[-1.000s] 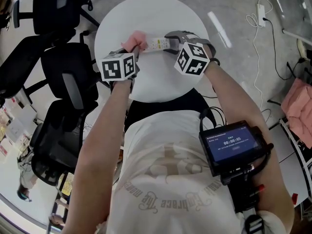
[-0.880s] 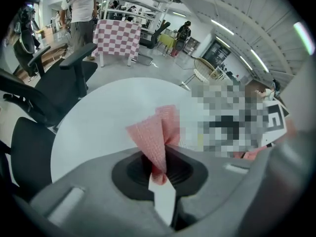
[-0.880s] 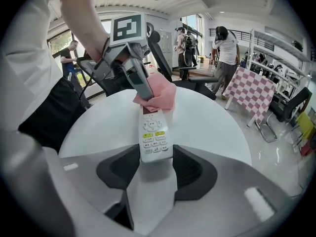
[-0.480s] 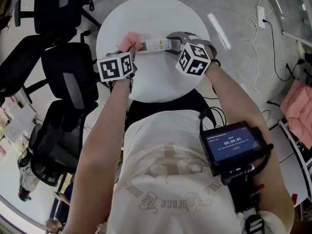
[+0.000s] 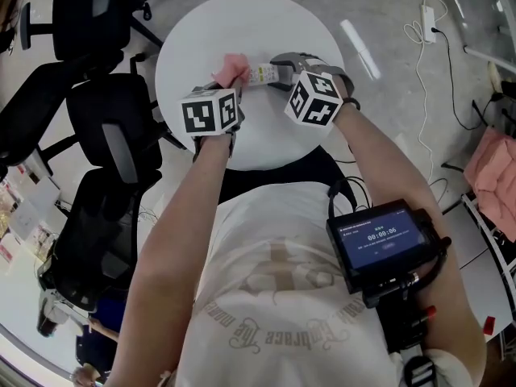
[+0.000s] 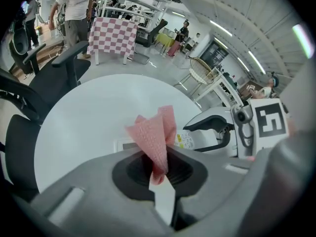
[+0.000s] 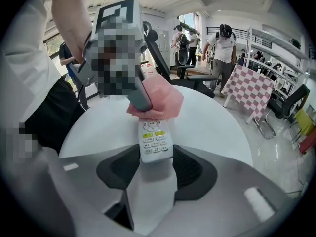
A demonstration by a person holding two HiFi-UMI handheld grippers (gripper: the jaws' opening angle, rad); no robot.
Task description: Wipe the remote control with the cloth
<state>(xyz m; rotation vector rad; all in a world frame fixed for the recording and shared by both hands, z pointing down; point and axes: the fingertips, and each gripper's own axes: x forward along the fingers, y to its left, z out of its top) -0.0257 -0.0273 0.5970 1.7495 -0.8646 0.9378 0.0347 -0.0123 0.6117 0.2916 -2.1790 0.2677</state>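
Hanging at chest: black screen unit (image 5: pixel 383 242), display lit, on the person's right side.
Marker cubes (image 5: pixel 211 111): one on each hand-held gripper, both over the near half of the worktop.
Right hand-held gripper (image 7: pixel 155 158): jaws set wide and pressed on the two long sides of the remote control (image 7: pixel 154 141), pinching its near end.
Remote control, position: buttons up, pointing away from the right hand-held gripper and towards the left one, over the middle of the worktop. Whether it touches the surface cannot be told.
Left hand-held gripper (image 6: pixel 158 168): jaws pressed together on the lower tip of the cloth (image 6: pixel 155 135).
Cloth: pink and crumpled, fanning up out of the jaws. It lies on the far end of the remote control and covers it.
Worktop (image 5: pixel 266 22): round, white.
Office chairs (image 5: pixel 105 143): black, standing beside the worktop on the person's left.
Checked table cover (image 6: pixel 112 33): red and white, well apart from the worktop.
People (image 7: pixel 223 46): standing at the back of the room.
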